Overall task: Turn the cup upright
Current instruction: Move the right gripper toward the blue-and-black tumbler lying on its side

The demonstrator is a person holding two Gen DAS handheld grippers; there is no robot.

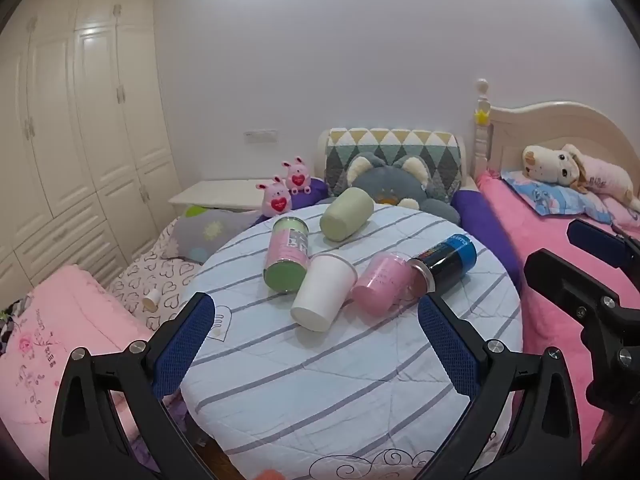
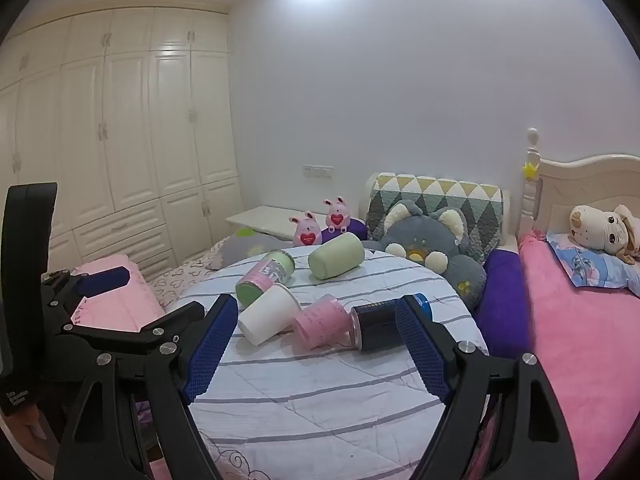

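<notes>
Both grippers wait with jaws spread, holding nothing.
Left gripper (image 1: 316,334) and right gripper (image 2: 316,344) face the worktop (image 1: 320,400); the white cup (image 1: 323,292) lies tipped at 12 o'clock, within easy reach.

The worktop (image 1: 328,380) is covered with a soft quilted cloth, matt, with grey stripes. The white cup (image 1: 323,291) looks like matt paper. The green cup (image 1: 346,213) looks smooth and matt, perhaps plastic. The pink cup (image 1: 380,284) is half-clear plastic with a light shine. The dark can (image 1: 448,261) is glossy metal. The fingers (image 1: 448,340) carry blue pads with a rough grid texture on black matt plastic, with shiny metal screws. The wardrobe (image 1: 80,120) looks glossy, painted cream.
</notes>
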